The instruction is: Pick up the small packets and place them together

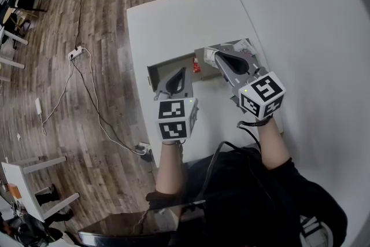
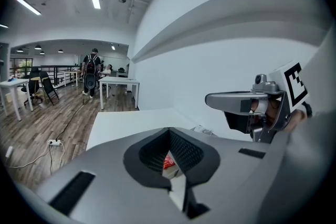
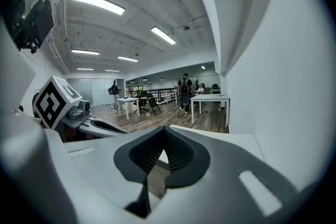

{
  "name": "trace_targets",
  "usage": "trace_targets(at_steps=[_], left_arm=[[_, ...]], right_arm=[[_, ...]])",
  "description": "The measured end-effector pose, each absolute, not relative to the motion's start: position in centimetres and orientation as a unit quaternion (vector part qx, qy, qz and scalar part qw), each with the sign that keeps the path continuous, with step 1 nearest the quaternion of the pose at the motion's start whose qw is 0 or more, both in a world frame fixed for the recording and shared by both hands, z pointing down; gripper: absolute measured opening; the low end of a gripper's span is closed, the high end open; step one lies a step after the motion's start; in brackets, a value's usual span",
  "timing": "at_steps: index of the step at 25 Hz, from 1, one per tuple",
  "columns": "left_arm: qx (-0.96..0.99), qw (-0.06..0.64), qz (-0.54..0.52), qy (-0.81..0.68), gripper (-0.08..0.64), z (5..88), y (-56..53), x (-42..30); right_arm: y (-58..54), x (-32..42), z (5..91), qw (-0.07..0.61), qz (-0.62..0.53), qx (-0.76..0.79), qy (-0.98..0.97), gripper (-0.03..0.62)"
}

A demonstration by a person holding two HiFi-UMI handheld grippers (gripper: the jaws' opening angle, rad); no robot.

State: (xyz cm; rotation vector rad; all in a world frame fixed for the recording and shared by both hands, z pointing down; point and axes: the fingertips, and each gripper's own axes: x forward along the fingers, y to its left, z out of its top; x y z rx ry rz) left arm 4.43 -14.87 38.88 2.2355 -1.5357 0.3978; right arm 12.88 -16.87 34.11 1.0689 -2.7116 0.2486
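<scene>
Holds left gripper [image 1: 181,71] and right gripper [image 1: 208,54] with jaws pressed shut and empty, side by side above a shallow cardboard tray [image 1: 151,73] on the white surface [image 1: 173,20]. Shows one red packet [image 1: 196,65], seemingly in the tray, between the two tips and about as near to either, straight ahead of and below the left jaws, long axis pointing away from the person. Counts one packet for certain, one tray; cannot call the pale crumpled bits [image 1: 243,45] beside the right gripper.

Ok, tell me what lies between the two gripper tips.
A small red packet lies between the left gripper and the right gripper, in the shallow brown cardboard box; the head view shows it.
</scene>
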Motion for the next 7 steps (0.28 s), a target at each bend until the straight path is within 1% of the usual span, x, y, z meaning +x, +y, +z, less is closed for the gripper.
trace_targets(at_steps=[7], left_arm=[[0.799,0.206,0.151,-0.545,0.000,39.34,-14.80,4.25]], right_arm=[[-17.02,12.65,34.55,0.112,0.087,0.363,-0.921,0.000]])
